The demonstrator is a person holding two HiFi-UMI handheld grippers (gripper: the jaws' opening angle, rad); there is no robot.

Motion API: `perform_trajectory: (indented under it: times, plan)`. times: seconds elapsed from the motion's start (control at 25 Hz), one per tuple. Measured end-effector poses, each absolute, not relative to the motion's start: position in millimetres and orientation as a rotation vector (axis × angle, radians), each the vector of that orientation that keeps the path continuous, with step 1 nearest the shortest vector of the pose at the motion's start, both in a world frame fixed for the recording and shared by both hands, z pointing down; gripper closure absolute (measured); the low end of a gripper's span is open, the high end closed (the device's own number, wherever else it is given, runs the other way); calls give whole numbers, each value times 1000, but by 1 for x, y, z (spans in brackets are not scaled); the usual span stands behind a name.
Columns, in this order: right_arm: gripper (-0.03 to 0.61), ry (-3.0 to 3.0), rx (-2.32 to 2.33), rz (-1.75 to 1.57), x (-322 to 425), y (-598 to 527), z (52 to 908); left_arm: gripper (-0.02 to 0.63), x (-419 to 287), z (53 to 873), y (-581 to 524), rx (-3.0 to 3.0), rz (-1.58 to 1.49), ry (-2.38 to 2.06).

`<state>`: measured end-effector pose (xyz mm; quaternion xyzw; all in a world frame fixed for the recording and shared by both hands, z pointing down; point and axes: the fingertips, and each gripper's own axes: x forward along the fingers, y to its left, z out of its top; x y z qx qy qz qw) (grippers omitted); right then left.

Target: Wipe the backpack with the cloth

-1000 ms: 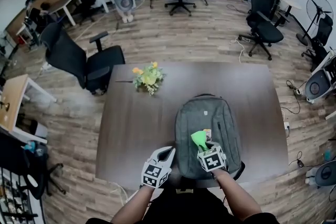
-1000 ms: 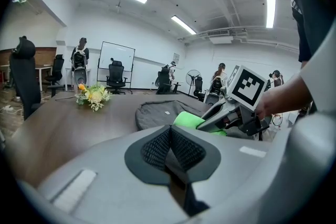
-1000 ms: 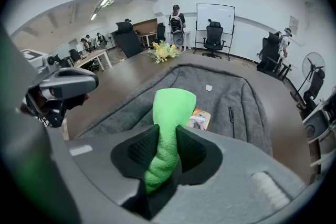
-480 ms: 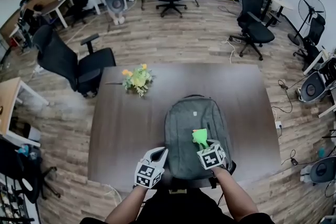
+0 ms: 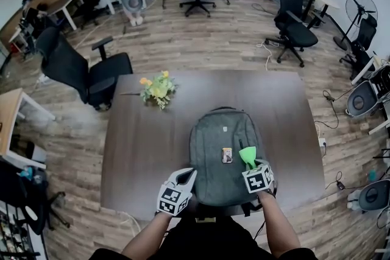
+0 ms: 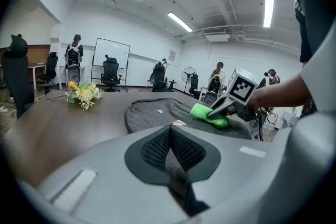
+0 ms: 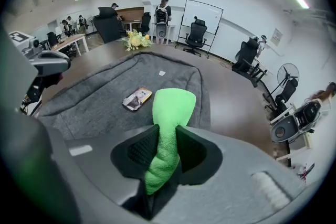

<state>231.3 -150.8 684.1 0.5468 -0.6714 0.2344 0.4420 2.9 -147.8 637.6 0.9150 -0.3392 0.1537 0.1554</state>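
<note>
The grey backpack (image 5: 213, 137) lies flat on the dark wooden table (image 5: 140, 149). The right gripper (image 5: 250, 165) sits over the backpack's near right part, its jaws clamped on a bright green cloth (image 7: 169, 107) whose free end sticks out forward onto the fabric. Just left of the cloth, a small printed card (image 5: 226, 155) lies on the backpack. The left gripper (image 5: 186, 176) is at the backpack's near left corner, jaws pressed together with nothing between them. A flower bunch (image 5: 153, 89) lies beyond the backpack, to its far left.
</note>
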Motion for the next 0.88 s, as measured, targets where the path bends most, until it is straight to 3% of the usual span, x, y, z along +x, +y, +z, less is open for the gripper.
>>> perform_trajectory:
  times: [0.4,0.88]
  plan:
    - [479,-1629,1425,619,257,-146,685,594,5,637,-148,2622,437,-968]
    - [479,-1898,1449,865,178,-138,654,594,-7,639,-144,2604,425,-973]
